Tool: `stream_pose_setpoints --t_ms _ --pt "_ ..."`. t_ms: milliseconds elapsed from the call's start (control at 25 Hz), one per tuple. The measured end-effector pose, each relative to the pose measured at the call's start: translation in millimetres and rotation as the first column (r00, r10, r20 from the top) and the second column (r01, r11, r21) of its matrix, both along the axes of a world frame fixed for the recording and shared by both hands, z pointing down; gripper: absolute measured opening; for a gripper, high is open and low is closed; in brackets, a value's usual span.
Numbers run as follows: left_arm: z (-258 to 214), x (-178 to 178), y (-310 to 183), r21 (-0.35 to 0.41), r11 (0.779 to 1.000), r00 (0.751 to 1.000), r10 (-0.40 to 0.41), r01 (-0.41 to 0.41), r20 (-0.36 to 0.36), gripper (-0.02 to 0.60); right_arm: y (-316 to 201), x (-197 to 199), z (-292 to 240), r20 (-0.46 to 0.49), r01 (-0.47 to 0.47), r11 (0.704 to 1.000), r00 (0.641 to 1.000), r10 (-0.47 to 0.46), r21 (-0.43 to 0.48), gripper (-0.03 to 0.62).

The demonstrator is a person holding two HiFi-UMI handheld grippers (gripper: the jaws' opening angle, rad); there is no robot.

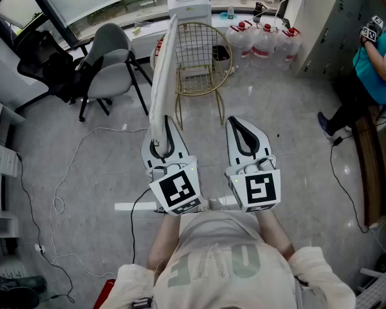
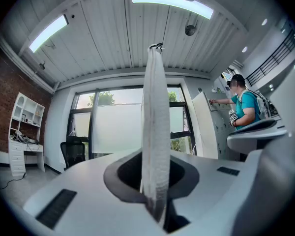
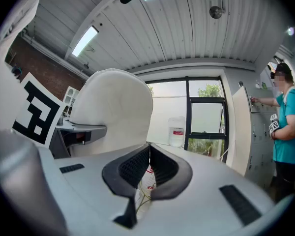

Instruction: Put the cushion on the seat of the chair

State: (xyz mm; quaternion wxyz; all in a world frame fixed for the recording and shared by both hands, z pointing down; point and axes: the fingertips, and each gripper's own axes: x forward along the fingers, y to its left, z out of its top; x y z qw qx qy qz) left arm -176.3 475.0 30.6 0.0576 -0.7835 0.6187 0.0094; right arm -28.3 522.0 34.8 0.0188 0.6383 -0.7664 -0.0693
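Hand-held gripper (image 1: 162, 132), cushion (image 1: 161, 76), probably before chair (image 1: 199, 56)

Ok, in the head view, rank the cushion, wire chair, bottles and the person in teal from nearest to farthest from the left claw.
1. Cushion: gripped in the left claw, seen edge-on.
2. Wire chair: just ahead, slightly right.
3. Bottles: beyond it, further right.
4. Person: far right edge.

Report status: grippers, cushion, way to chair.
Left hand-held gripper shut on flat white fabric cushion, held on edge. Right hand-held gripper shut, empty. Gold wire chair ahead, nothing blocking.
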Motion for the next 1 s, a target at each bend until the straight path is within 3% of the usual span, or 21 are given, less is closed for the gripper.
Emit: stream_pose_setpoints --t_ms 1000 --pt "27 -15 -39 -0.052 0.997 0.998 0.050 -0.053 -0.044 0.051 -18 -2 12 -0.017 -0.084 0.996 0.996 0.083 -0.026 0.017"
